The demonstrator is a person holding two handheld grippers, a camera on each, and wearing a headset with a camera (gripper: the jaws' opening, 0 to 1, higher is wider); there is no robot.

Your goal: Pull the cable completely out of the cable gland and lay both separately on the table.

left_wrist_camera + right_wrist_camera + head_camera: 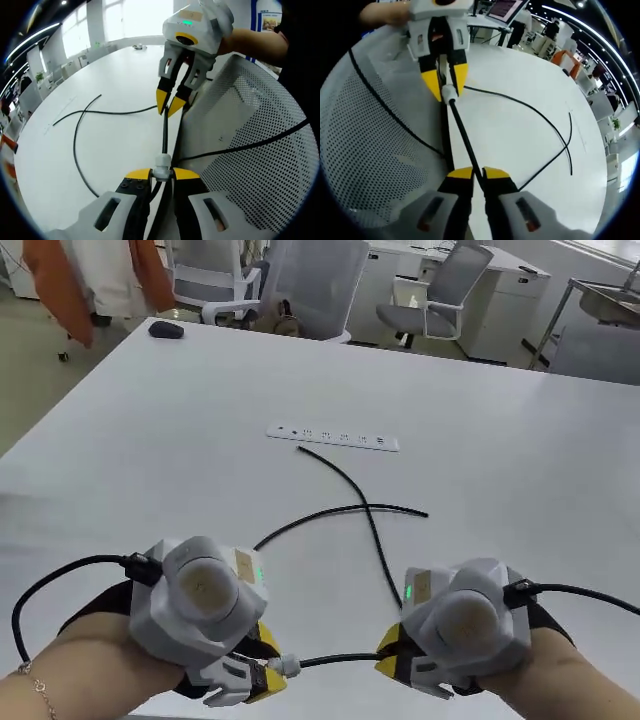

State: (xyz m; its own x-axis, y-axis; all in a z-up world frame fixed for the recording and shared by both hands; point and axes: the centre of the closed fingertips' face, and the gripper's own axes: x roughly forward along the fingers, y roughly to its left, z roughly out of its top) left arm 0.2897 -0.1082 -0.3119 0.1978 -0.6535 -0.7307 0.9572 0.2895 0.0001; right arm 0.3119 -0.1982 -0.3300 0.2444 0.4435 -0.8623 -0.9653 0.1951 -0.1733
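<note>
The table [500, 490] has a smooth, matt white top. The cable [370, 520] wears a black, faintly glossy sheath. The cable gland [162, 163] looks like smooth pale plastic. The left tool [162, 174] and right tool [472, 173] have matt light-grey plastic shells and black jaws tipped in yellow. Near the table's far edge lies a white plastic power strip [332, 438].

Left gripper [266, 672], grey-white housing, black jaws with yellow tips: jaws clamped on a small white plastic cable gland [162, 165], tips pointing toward the right gripper.
Right gripper [388, 655], same build: jaws clamped on a thin black cable [462, 132], facing the left gripper, tips near but apart.
Left hand [95, 665]: behind its gripper.
Right hand [575, 680]: behind its gripper.
</note>
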